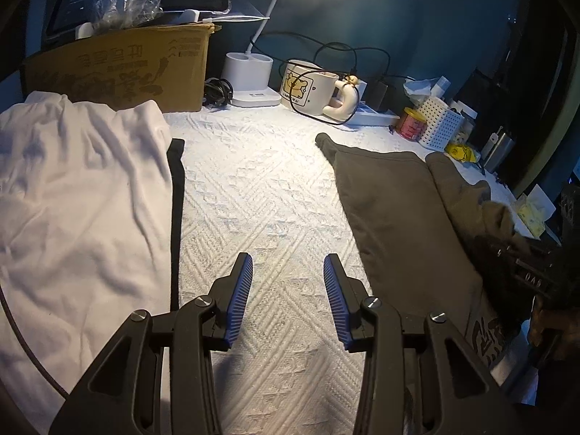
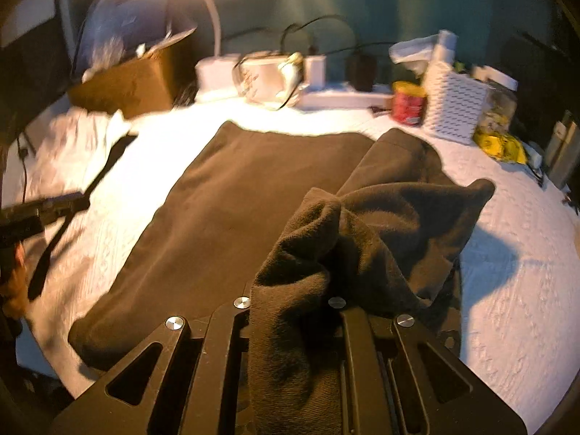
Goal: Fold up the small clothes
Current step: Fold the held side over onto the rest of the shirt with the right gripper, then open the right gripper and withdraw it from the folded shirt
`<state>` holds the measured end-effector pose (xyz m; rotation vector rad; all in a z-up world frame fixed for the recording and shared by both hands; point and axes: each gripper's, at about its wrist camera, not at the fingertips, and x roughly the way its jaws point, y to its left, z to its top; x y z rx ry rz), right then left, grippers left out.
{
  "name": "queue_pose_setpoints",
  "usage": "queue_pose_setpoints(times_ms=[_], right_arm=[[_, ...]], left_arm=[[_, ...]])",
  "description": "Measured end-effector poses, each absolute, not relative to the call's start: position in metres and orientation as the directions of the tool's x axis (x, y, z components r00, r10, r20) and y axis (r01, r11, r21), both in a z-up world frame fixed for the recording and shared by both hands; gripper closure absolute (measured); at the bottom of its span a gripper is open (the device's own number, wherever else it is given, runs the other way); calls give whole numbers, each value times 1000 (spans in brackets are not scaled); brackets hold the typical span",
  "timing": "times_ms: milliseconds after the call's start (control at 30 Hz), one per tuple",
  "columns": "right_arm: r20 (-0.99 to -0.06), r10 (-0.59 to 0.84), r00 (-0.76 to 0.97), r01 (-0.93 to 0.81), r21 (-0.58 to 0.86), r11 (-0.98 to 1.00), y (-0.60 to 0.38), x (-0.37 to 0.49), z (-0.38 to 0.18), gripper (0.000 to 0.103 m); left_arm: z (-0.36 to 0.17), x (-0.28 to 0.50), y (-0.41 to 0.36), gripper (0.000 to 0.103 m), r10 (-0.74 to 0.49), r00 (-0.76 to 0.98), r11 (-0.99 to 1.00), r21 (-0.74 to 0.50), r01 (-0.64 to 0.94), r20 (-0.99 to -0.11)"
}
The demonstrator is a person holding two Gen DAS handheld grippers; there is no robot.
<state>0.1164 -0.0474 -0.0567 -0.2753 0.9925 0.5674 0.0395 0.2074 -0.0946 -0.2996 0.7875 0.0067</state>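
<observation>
On the left of the surface (image 1: 261,188), which is covered by a white textured cloth, a white garment (image 1: 79,195) is spread with a thin black strip (image 1: 177,195) showing along its right edge. It is judged soft and light, creased easily, best taken at a hem or corner.

The left gripper (image 1: 288,262) is held over the bare middle of the surface with its blue pads (image 1: 241,290) apart and nothing between them.

To the right, a dark brown garment (image 2: 232,195), apparently a fleecy top, is laid mostly flat. Its right part is bunched and lifted, and that bunch is clamped in the right gripper (image 2: 290,290), the fingertips being hidden by the cloth draped over them. The fabric is judged thick, limp and slightly grippy, not fragile; it is likely to sag and drag when carried. A hold at the edge or a cuff is judged better than one in mid-panel.

Along the far edge a cardboard box (image 1: 123,69), a mug (image 1: 308,85) and a white basket (image 2: 455,103) are seen.
</observation>
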Motion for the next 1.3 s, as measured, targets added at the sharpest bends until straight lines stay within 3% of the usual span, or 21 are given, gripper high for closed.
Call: queue_pose_setpoints(times_ms=[233,300,667,767,1300], right_arm=[[-874,293,388,-582,15,813,-28,106,-56,83],[-880,310,360,-594,40,804,-23,103,-54,66],[-877,441,192,-719,180,671,31,63,-55,65],[-868,462,181,-744,186,642,40,53,-54,51],[-784,538,310,-678,215,703,-32,54,-3,51]], left_arm=[[-88,34,218,63,-87,733,949,-280,-145,-675],[-89,34,220,63,-84,727,949,-277,-149,-681],[-84,24,221,63,-67,737,945,-279,-169,-673],[-81,22,219,63,-62,740,949,-270,-165,-670],[-51,38,186,63,-29,745,978,-171,-115,-666]])
